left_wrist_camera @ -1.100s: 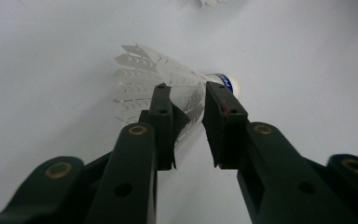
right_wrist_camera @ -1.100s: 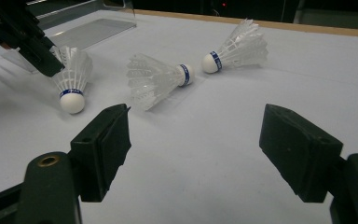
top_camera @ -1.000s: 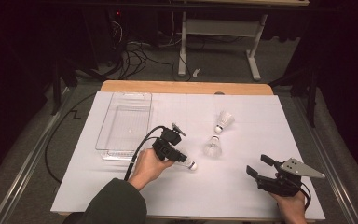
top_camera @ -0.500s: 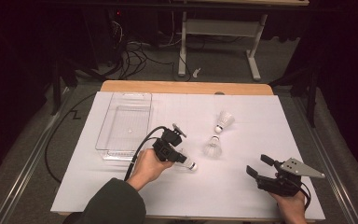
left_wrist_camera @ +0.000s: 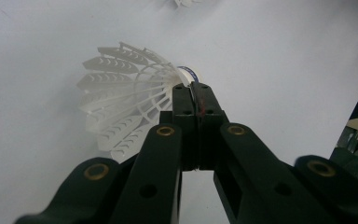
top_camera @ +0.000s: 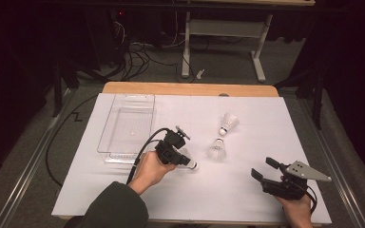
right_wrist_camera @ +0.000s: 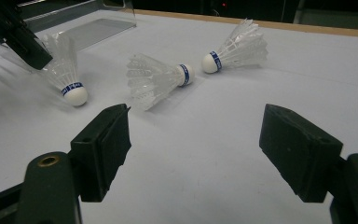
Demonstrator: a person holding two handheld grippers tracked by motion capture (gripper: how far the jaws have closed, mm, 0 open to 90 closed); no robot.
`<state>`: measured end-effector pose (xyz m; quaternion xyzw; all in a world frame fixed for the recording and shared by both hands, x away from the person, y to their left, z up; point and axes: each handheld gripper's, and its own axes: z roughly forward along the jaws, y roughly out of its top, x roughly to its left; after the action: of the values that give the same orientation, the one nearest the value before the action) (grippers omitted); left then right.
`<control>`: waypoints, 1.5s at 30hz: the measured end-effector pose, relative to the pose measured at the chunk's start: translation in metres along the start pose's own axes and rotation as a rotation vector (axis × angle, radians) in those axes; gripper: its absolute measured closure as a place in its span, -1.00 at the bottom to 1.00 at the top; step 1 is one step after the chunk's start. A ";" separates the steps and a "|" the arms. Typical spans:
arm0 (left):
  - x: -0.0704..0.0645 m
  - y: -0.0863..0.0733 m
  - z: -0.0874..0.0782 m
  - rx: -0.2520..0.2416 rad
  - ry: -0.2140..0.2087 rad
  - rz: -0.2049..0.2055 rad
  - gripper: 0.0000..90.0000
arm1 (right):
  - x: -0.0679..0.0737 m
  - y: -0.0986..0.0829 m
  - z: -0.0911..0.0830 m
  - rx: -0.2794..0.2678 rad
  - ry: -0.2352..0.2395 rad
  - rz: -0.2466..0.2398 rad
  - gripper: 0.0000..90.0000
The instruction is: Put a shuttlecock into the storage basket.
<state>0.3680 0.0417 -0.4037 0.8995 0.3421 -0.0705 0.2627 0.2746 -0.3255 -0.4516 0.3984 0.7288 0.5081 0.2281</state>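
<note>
A white shuttlecock (left_wrist_camera: 121, 100) with a blue band lies tilted on the white sheet, cork (top_camera: 194, 166) down. My left gripper (left_wrist_camera: 196, 95) is shut on the rim of its feather skirt, left of the table's middle (top_camera: 179, 155). Two more shuttlecocks lie on their sides beyond it, one near (top_camera: 217, 150) and one farther back (top_camera: 228, 122). In the right gripper view the held one (right_wrist_camera: 68, 74) stands at the left, the others at the middle (right_wrist_camera: 156, 79) and right (right_wrist_camera: 237, 49). My right gripper (top_camera: 261, 167) rests near the front right, open (right_wrist_camera: 200, 149), with nothing between its jaws.
A clear plastic tray (top_camera: 108, 142) sits at the back left of the sheet, just left of my left hand. The wooden table edge (top_camera: 190, 89) runs along the far side. A cable (top_camera: 140, 156) trails from the left gripper toward the front.
</note>
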 end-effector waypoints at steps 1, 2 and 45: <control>0.001 0.000 -0.001 -0.002 0.000 -0.001 1.00 | 0.000 0.000 0.000 0.000 0.000 -0.001 -0.45; 0.001 0.000 -0.001 -0.002 0.000 -0.001 1.00 | 0.000 0.000 0.000 0.000 0.000 -0.001 -0.45; 0.008 0.002 -0.027 -0.078 0.011 -0.015 1.00 | 0.000 0.000 0.000 0.005 -0.001 -0.006 -0.45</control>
<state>0.3737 0.0589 -0.3821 0.8863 0.3529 -0.0543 0.2949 0.2748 -0.3251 -0.4518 0.3969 0.7311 0.5056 0.2288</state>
